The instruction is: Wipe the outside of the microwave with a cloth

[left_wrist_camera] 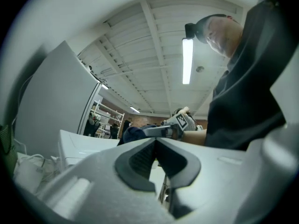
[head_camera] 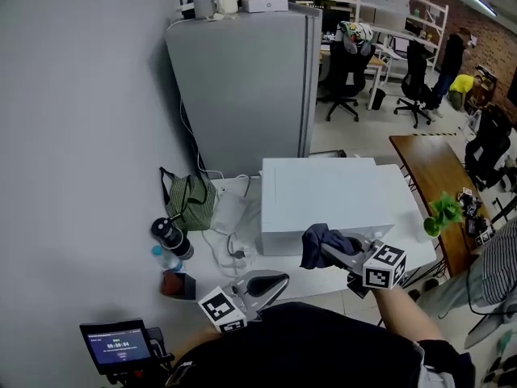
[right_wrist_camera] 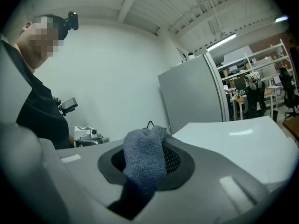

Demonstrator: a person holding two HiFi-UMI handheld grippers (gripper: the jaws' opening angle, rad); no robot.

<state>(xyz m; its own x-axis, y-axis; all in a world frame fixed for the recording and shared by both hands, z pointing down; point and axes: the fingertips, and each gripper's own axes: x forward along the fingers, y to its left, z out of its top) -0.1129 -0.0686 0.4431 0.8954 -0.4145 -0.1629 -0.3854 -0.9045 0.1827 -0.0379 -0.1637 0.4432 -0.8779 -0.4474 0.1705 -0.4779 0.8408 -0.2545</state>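
Pinching a dark blue cloth (right_wrist_camera: 144,158), the right tongs (head_camera: 333,253) hold it at the near edge of the white microwave (head_camera: 323,192), with much of the fabric bunched loose ahead of the tips. The left tongs (left_wrist_camera: 156,141) are closed on nothing, low and near the person's body. With so little cloth caught, a hard drag across the casing could pull it free. With nothing bracing the microwave, a firm push might also slide it on the desk (head_camera: 234,186) toward the cables (head_camera: 229,245) beside it.
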